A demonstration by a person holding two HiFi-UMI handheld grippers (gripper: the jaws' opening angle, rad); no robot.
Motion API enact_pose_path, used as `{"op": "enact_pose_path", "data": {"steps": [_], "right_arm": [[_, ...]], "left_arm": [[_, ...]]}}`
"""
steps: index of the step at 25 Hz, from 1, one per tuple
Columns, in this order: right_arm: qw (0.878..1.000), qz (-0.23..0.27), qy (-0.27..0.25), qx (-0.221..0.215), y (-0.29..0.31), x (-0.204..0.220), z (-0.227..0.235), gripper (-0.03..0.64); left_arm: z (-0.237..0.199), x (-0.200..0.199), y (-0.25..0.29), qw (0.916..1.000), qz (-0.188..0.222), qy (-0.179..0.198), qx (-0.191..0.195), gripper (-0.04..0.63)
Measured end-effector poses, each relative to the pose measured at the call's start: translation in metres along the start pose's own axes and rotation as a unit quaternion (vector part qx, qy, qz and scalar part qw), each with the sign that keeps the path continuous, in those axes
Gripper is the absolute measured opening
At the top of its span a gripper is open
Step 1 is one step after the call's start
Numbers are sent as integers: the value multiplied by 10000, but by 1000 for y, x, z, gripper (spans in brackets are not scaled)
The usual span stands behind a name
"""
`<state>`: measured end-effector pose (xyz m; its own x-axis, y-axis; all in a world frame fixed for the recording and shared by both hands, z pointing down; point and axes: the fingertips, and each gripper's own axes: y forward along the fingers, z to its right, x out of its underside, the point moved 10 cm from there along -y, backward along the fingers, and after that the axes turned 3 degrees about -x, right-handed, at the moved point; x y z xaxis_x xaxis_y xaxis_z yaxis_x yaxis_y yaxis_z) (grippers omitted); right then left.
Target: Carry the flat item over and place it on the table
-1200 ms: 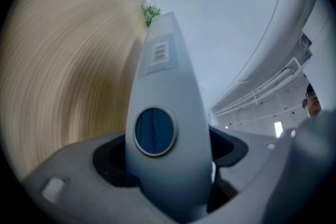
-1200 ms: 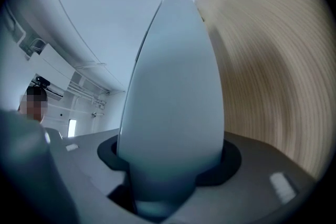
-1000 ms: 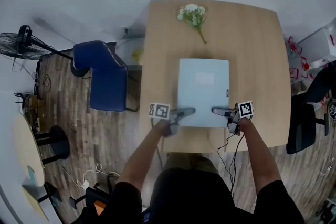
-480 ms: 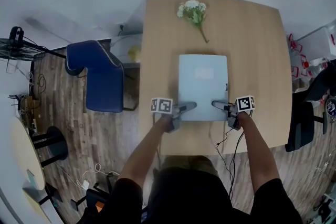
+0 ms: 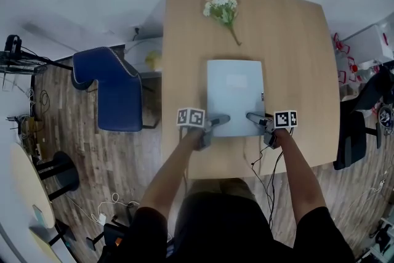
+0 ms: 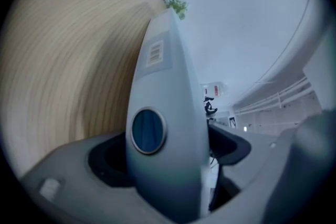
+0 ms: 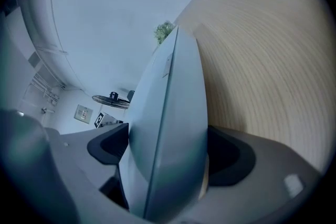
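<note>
The flat item, a pale blue-grey case (image 5: 234, 95), lies flat on the wooden table (image 5: 295, 58) in the head view. My left gripper (image 5: 220, 119) is at its near left corner and my right gripper (image 5: 253, 116) at its near right corner. In the left gripper view the case (image 6: 163, 86) stands edge-on between the jaws of the left gripper (image 6: 168, 149), which are opening. The right gripper view shows the case (image 7: 168, 113) between the jaws of the right gripper (image 7: 168, 157), also opening and spread wide. The pads no longer seem to press on it.
A small bunch of white flowers (image 5: 221, 9) lies on the table beyond the case. A blue chair (image 5: 117, 95) stands left of the table and a black chair (image 5: 351, 138) right of it. A cable (image 5: 265, 169) hangs from the right gripper over the near edge.
The case and both grippers have moved slightly farther in over the table, toward the flowers. The arms stay in the same pose at the near corners.
</note>
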<state>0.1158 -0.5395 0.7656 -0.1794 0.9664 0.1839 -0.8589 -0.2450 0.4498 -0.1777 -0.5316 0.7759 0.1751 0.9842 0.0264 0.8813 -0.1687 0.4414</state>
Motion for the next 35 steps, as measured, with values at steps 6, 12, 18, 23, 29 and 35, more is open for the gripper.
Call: {"op": "enact_pose_path", "data": {"steps": [6, 12, 18, 23, 29, 35], "right_arm": [[9962, 388, -312, 720, -15, 5, -5, 422], [9915, 706, -284, 1058, -10, 22, -6, 431], [9836, 852, -762, 1396, -7, 29, -13, 437], [9828, 994, -1155, 1044, -22, 40, -34, 382], [9797, 1000, -1653, 543, -57, 51, -73, 380], [9555, 1386, -2515, 677, -106, 86, -131, 322]], "left_arm": [[10, 11, -6, 9980, 54, 391, -503, 470], [16, 27, -14, 9933, 430, 594, -892, 531], [14, 32, -39, 9792, 1233, 680, -1458, 555], [23, 48, -60, 9776, 1501, 672, -1310, 552], [57, 65, -87, 9712, 1955, 997, -927, 546], [119, 109, -114, 9437, 2574, 1918, -795, 504]]}}
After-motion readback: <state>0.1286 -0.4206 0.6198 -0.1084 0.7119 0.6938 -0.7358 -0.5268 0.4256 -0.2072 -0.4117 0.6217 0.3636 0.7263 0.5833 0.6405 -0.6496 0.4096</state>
